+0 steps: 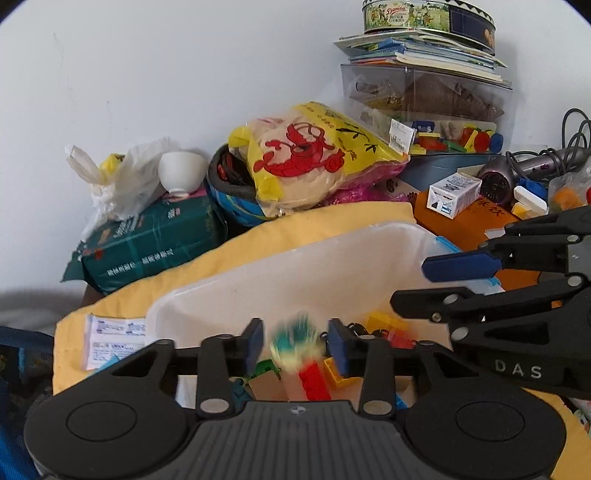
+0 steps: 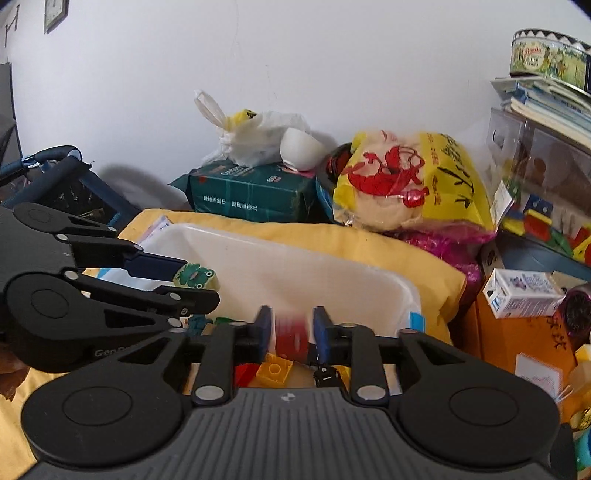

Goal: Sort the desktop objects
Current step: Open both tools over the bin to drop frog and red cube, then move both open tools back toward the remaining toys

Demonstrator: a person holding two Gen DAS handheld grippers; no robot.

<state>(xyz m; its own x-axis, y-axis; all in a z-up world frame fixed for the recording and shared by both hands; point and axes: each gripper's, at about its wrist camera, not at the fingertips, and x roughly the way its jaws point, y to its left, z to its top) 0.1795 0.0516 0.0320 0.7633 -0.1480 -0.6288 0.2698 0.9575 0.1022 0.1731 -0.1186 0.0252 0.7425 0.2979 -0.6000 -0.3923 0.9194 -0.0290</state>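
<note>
We hold both grippers over the white plastic bin (image 1: pixel 258 280), which sits on a yellow cloth (image 1: pixel 280 232) and serves as our landmark. The left gripper (image 1: pixel 295 341) has its 2 blue pads (image 1: pixel 338 343) set a little apart with a blurred green-and-cream frog toy (image 1: pixel 295 343) between them; in the right wrist view that frog toy (image 2: pixel 195 276) sits at the tip of the left gripper (image 2: pixel 192 284), above the bin's left rim, but we cannot tell for certain whether the pads are pressing it. The right gripper (image 2: pixel 291 330) has its 2 pads (image 2: pixel 264 326) drawn in close around a blurred red piece (image 2: pixel 291 334), apparently clamped on it, just above the bin's near end. Inside the bin, below both grippers, lie loose building blocks: a yellow studded block (image 2: pixel 275 371), a red block (image 1: pixel 314 382) and other small pieces. Behind the bin, against the white wall (image 1: pixel 166 74), we see a green tissue pack (image 1: pixel 147 243) with a white bowl (image 1: pixel 181 171) tipped on it and a white plastic bag (image 1: pixel 118 181) beside that. Behind the bin's right side rests a yellow bag with a red lobster print (image 1: pixel 306 162). To the right of the bin stand an orange box (image 1: pixel 465 225) with a small white carton (image 1: pixel 453 194) on it, and further back a clear drawer unit (image 1: pixel 424 99) topped with books (image 1: pixel 424 51) and a cookie tin (image 1: pixel 428 16).
</note>
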